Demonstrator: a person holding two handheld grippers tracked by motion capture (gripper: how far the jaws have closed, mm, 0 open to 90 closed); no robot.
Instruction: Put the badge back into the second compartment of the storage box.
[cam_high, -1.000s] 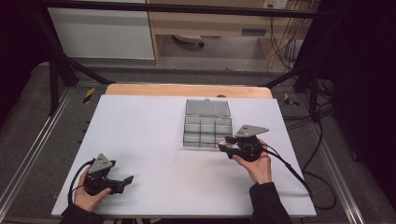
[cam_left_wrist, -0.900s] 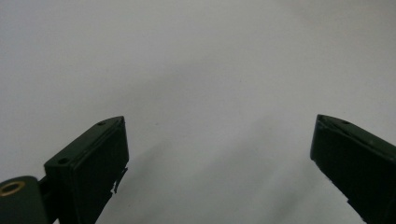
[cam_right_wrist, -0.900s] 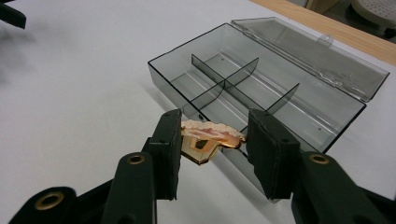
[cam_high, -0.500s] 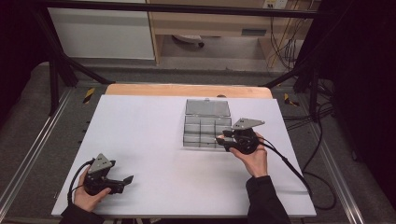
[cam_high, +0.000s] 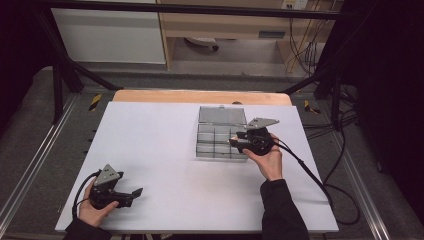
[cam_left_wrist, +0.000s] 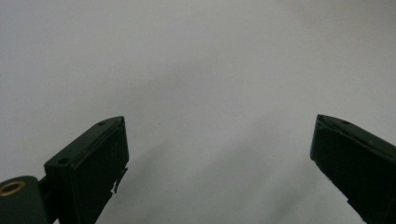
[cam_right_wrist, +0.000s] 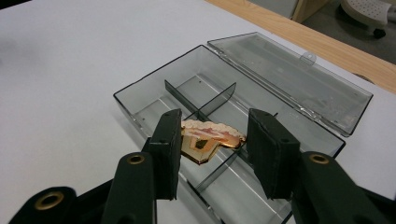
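The right gripper pinches a small, flat, orange-gold piece by its 2 side edges, above the open clear divided box on the white table. It looks light, thin, rigid, probably slippery; an edge grip suits it. The dividers and hinged lid crowd the drop. The left gripper rests wide open, empty, well apart.
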